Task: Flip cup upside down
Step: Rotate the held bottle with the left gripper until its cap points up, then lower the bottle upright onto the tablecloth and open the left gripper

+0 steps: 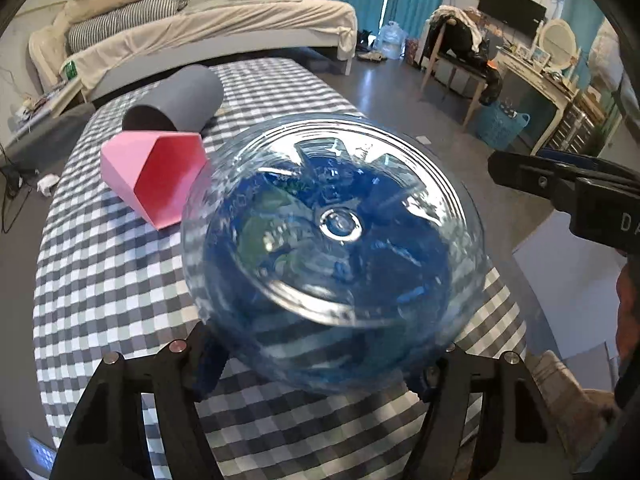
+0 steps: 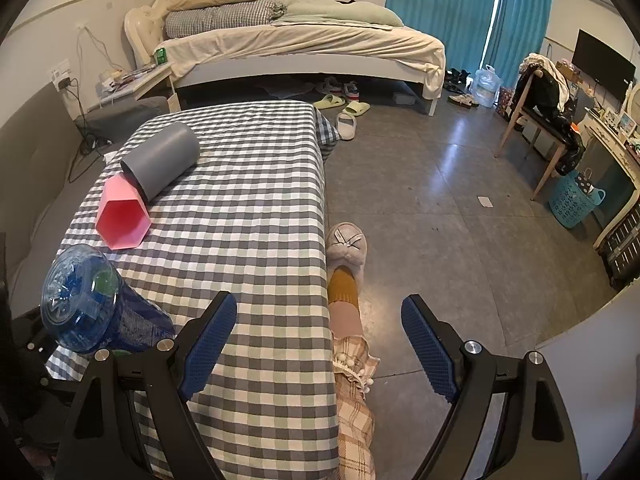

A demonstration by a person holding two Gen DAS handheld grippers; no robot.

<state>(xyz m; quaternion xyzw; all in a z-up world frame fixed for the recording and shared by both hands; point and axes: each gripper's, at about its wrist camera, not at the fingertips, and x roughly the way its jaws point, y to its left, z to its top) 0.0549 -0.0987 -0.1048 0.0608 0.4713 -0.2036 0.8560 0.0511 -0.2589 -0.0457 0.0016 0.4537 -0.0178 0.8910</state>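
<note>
My left gripper is shut on a clear blue-tinted plastic cup, whose round base faces the left wrist camera and fills the middle of that view. From the right wrist the same cup shows at the lower left, tilted above the checked tablecloth with its base pointing up and away. My right gripper is open with nothing between its blue pads, hanging over the table's right edge and the floor. The right gripper also shows at the right of the left wrist view, apart from the cup.
A grey cup and a pink hexagonal cup lie on their sides at the table's far left, touching. A person's leg and slipper stand beside the table's right edge. A bed, chair and blue basket lie beyond.
</note>
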